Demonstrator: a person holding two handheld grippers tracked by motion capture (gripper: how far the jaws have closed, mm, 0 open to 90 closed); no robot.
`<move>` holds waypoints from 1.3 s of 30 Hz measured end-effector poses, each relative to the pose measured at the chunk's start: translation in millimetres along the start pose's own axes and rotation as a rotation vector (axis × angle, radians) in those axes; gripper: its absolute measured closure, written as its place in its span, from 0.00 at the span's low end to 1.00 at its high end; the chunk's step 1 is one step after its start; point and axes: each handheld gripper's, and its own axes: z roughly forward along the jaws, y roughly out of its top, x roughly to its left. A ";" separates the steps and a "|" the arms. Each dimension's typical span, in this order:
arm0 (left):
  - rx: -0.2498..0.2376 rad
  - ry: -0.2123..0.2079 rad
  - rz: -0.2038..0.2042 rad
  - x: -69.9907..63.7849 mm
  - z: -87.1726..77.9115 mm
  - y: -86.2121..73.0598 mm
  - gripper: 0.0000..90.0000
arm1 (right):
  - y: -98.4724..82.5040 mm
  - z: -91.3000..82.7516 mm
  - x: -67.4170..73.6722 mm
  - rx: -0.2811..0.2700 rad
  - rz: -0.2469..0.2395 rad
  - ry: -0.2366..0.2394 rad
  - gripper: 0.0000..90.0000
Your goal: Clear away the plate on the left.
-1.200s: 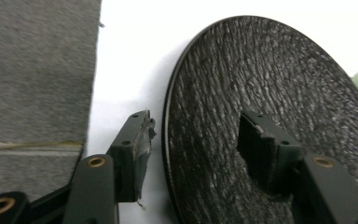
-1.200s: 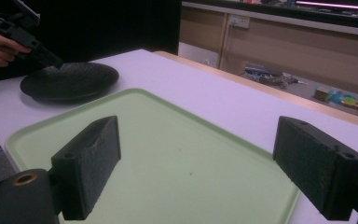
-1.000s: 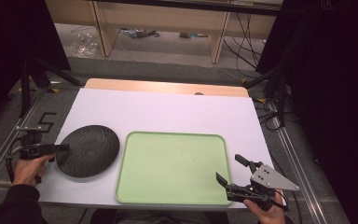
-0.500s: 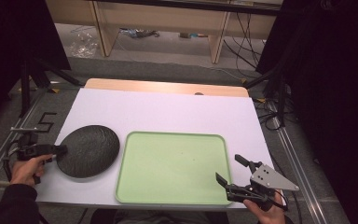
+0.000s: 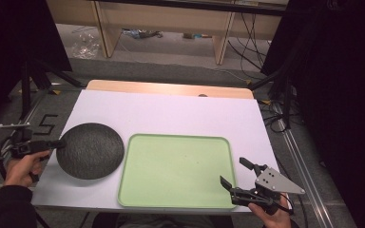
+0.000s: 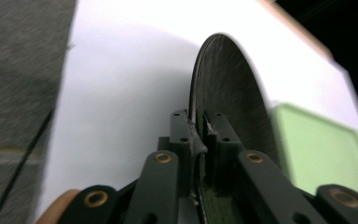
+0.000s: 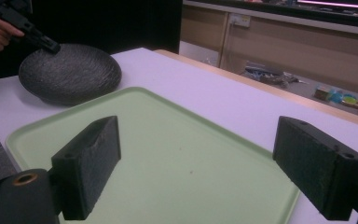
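Your left gripper (image 6: pixel 198 135) fingers pinch the rim of the dark plate (image 5: pixel 90 150) beside the green tray (image 5: pixel 176 171), while your right gripper (image 5: pixel 237 175) gapes wide over the tray's corner.

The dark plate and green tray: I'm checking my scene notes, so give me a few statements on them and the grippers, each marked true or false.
1. The left gripper is shut on the rim of the dark plate. True.
2. The green tray holds a cup. False: nothing lies in it.
3. The right gripper has its jaws apart over the tray's near right corner. True.
4. The plate sits inside the tray. False: it is on the white table cover, left of the tray.
5. The right gripper grips the tray's rim. False: its jaws are open, holding nothing.
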 end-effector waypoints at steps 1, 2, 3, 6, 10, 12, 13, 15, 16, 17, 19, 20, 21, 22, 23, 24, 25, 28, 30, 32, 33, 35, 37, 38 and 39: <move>0.000 0.000 0.000 0.0 0.0 0.0 0.92 | 0.0 -0.2 0.1 -0.002 0.001 -0.001 0.18; -0.013 0.007 0.028 -7.0 -4.5 2.5 0.93 | -0.2 -0.5 1.8 0.005 0.023 0.002 0.18; -0.018 0.018 0.037 -9.9 -6.9 3.5 0.93 | -0.2 0.0 0.4 -0.008 0.005 -0.005 0.18; -0.024 0.049 0.058 -14.8 -12.6 6.6 0.93 | -0.1 -0.1 -0.2 -0.002 -0.001 -0.002 0.18; -0.040 0.108 0.138 -34.3 -21.4 10.6 0.94 | 0.2 0.4 1.6 0.010 0.014 0.011 0.18; -0.044 0.116 0.184 -45.6 -23.7 12.7 0.94 | 0.2 0.4 1.8 0.011 0.013 0.009 0.18; -0.044 0.116 0.184 -45.6 -23.7 12.7 0.95 | 0.2 0.5 1.7 0.011 0.014 0.010 0.18; -0.053 0.125 0.223 -62.0 -25.7 14.3 0.95 | 0.1 0.6 1.6 0.009 0.011 0.009 0.18; -0.057 0.131 0.231 -67.1 -26.1 14.4 0.95 | 0.1 0.9 0.8 0.002 -0.001 0.004 0.18; -0.057 0.131 0.231 -67.1 -26.1 14.4 0.96 | 0.1 0.9 0.8 0.002 -0.001 0.004 0.18; -0.055 0.154 0.267 -76.8 -26.8 14.9 0.96 | 0.1 0.5 1.1 0.004 0.004 0.006 0.18; -0.055 0.175 0.298 -87.1 -27.0 14.8 0.95 | 0.1 0.5 0.8 0.003 0.003 0.003 0.18; -0.054 0.179 0.317 -91.4 -27.1 14.9 0.95 | 0.1 0.6 0.9 0.003 0.004 0.006 0.18; -0.056 0.180 0.333 -95.9 -27.3 14.5 0.95 | 0.1 0.6 1.1 0.005 0.005 0.007 0.18; -0.056 0.180 0.333 -95.9 -27.3 14.5 0.95 | 0.1 0.8 1.0 0.004 -0.001 0.004 0.18; -0.064 0.173 0.372 -104.9 -27.5 13.6 0.95 | 0.1 1.0 1.2 0.005 -0.001 0.005 0.18; -0.064 0.173 0.372 -104.9 -27.5 13.6 0.95 | 0.1 1.0 1.2 0.005 -0.001 0.005 0.18; -0.061 0.162 0.437 -123.1 -27.4 11.5 0.94 | -0.1 1.5 1.4 0.001 0.000 0.003 0.18; -0.054 0.158 0.469 -132.4 -27.4 10.3 0.93 | -0.3 2.6 1.2 -0.010 -0.006 0.007 0.18; -0.064 0.131 0.492 -139.0 -26.2 8.2 0.91 | 0.0 1.7 1.5 0.006 -0.002 0.011 0.18; -0.064 0.131 0.492 -139.0 -26.2 8.2 0.90 | 0.0 1.7 1.5 0.006 -0.002 0.011 0.18; -0.057 0.104 0.502 -145.2 -23.3 6.4 0.89 | 0.0 1.8 1.3 0.002 -0.007 0.011 0.18; -0.035 0.107 0.520 -145.4 -22.9 6.2 0.87 | 0.1 0.9 1.9 0.016 0.002 0.014 0.18; -0.013 0.109 0.530 -146.2 -18.6 4.3 0.85 | -0.5 2.4 2.0 -0.005 0.006 0.015 0.18; 0.005 0.115 0.535 -145.6 -15.8 3.5 0.84 | -0.4 2.6 1.1 -0.011 -0.007 0.008 0.18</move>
